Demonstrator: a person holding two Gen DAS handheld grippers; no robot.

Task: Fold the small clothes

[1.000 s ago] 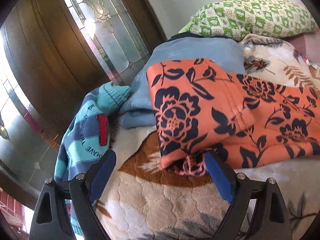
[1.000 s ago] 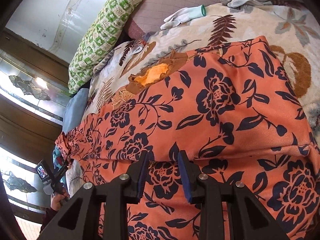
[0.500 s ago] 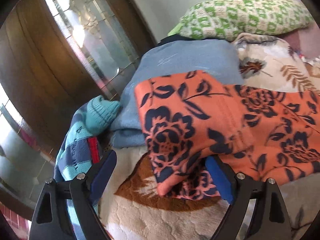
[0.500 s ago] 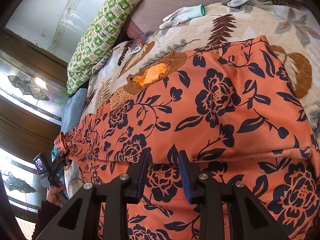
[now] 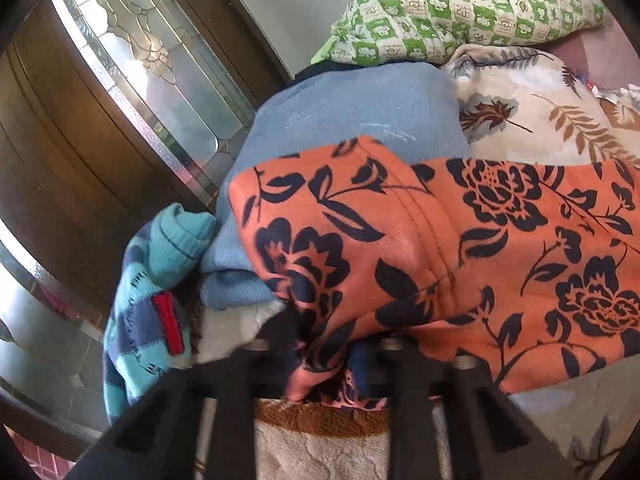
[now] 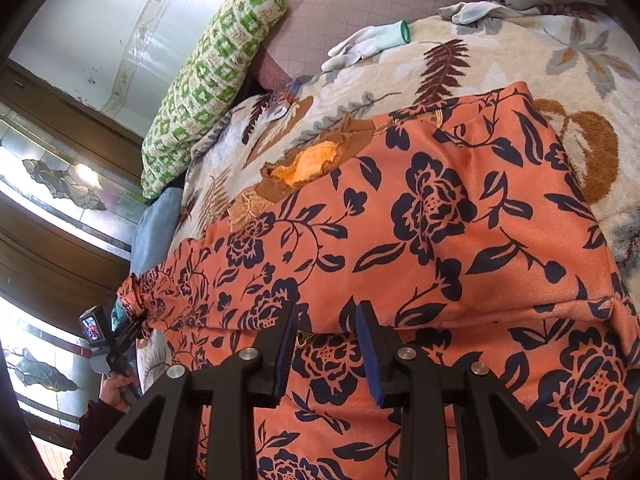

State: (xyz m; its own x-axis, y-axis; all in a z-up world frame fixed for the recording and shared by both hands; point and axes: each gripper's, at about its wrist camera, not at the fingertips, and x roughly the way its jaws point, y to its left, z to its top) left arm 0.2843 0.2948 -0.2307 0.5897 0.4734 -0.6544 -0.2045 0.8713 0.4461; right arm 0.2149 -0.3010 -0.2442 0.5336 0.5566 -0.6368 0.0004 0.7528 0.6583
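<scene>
An orange garment with dark blue flowers (image 5: 440,256) lies folded over on a cream leaf-patterned blanket (image 5: 532,108). My left gripper (image 5: 324,360) is shut on the garment's near corner, and the cloth hides its pads. In the right wrist view the same garment (image 6: 420,220) spreads wide across the blanket (image 6: 500,52). My right gripper (image 6: 326,344) hovers over the folded edge with its jaws apart by a narrow gap and nothing between them. The left gripper (image 6: 132,332) shows at that view's far left, holding the garment's end.
A folded blue cloth (image 5: 352,120) and a striped teal sweater (image 5: 156,304) lie left of the garment. A green checked pillow (image 5: 460,4) sits behind. A wooden door with glass panes (image 5: 120,92) stands at left. A pale glove (image 6: 368,42) and a yellow-brown cloth (image 6: 308,164) lie beyond.
My left gripper moved forward onto the garment's corner and closed on it, from wide open. The right gripper has barely moved.
</scene>
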